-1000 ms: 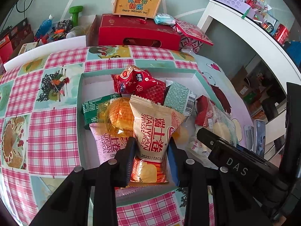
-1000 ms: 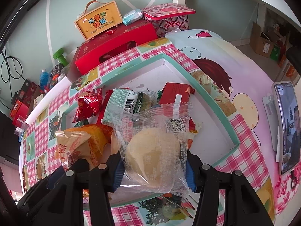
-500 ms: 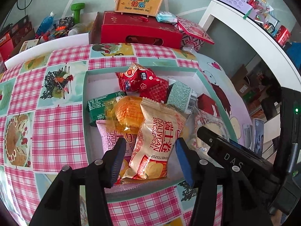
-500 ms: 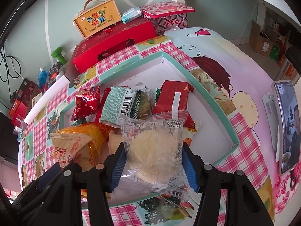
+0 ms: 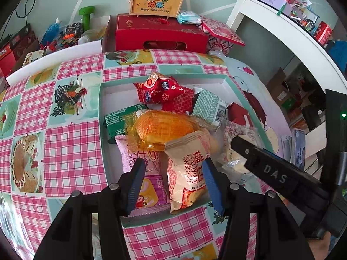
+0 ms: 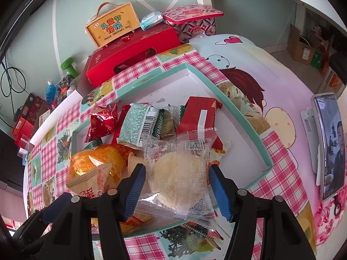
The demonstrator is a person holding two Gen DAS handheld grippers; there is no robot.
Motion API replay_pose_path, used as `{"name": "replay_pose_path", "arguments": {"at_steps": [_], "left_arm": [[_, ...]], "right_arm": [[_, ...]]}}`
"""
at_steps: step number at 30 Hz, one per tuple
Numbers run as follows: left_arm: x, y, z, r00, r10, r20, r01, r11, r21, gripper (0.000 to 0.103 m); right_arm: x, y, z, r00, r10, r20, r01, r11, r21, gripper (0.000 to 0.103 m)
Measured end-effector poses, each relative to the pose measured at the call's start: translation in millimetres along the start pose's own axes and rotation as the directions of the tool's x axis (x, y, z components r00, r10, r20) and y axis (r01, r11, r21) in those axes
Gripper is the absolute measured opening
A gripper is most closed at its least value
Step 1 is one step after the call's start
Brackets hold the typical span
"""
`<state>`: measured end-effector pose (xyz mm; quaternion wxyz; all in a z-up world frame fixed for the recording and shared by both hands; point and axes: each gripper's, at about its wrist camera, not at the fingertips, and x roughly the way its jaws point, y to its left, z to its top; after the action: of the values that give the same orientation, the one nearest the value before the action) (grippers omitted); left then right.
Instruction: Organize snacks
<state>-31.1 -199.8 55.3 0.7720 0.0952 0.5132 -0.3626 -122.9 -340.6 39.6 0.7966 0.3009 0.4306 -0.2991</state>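
A shallow teal-rimmed white tray (image 5: 102,130) on the checked tablecloth holds several snack packs. In the left wrist view my left gripper (image 5: 172,186) is open; a beige Swiss roll pack (image 5: 186,173) lies loose between its fingers, beside a pink Swiss roll pack (image 5: 149,173) and an orange cake pack (image 5: 164,127). In the right wrist view my right gripper (image 6: 176,186) is open around a clear-wrapped pale round cake (image 6: 177,173) lying at the tray's near edge (image 6: 249,117). Red (image 6: 199,112) and green-white (image 6: 134,125) packs lie behind it.
A red gift box (image 5: 160,34) with a yellow carry box (image 5: 157,1) on it stands behind the table. A phone on a stand (image 6: 327,145) sits at the right. A white shelf unit (image 5: 282,21) is at the far right. Clutter lies at the far left.
Both grippers opened and let go of their packs. The beige Swiss roll pack tipped right and settled in the tray; the clear-wrapped cake dropped at the tray's near edge. Both grippers drew back slightly.
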Motion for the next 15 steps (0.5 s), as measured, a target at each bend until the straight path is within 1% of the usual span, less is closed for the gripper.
{"name": "replay_pose_path", "arguments": {"at_steps": [3, 4, 5, 7, 12, 13, 14, 15], "left_arm": [[-0.1, 2.4, 0.0, 1.0, 0.006, -0.002, -0.006, 1.0, -0.01, 0.056], [-0.8, 3.4, -0.2, 1.0, 0.012, -0.001, -0.012, 1.0, -0.014, 0.057], [-1.5, 4.6, 0.0, 1.0, 0.021, -0.001, -0.021, 1.0, -0.02, 0.063], [-2.2, 7.7, 0.1, 0.999, 0.045, -0.006, -0.046, 0.998, -0.032, 0.07], [-6.6, 19.5, 1.7, 0.995, 0.096, -0.004, -0.096, 0.993, -0.068, 0.071], [-8.1, 22.6, 2.0, 0.994, 0.11, -0.002, -0.11, 0.991, -0.079, 0.073], [-9.4, 25.9, 2.5, 0.991, 0.131, 0.0, -0.131, 0.987, -0.093, 0.08], [-10.8, 28.9, 3.0, 0.989, 0.148, 0.006, -0.146, 0.984, -0.104, 0.083]], "right_arm": [[-0.4, 0.0, 0.5, 1.0, 0.003, -0.001, -0.003, 1.0, -0.002, 0.066], [0.0, -0.1, 0.6, 1.0, 0.008, -0.003, -0.008, 1.0, -0.002, 0.069], [0.5, -0.2, 0.7, 1.0, 0.011, -0.004, -0.011, 1.0, -0.002, 0.075], [1.4, -0.3, 0.6, 1.0, 0.013, -0.007, -0.013, 1.0, -0.005, 0.077], [4.0, 0.2, 0.4, 1.0, 0.012, -0.012, -0.012, 1.0, -0.011, 0.078], [4.4, 0.5, 0.2, 1.0, 0.011, -0.013, -0.011, 1.0, -0.011, 0.081], [4.5, 0.7, 0.1, 1.0, 0.01, -0.013, -0.01, 1.0, -0.012, 0.087], [4.4, 0.8, 0.2, 1.0, 0.01, -0.01, -0.011, 1.0, -0.013, 0.089]]}}
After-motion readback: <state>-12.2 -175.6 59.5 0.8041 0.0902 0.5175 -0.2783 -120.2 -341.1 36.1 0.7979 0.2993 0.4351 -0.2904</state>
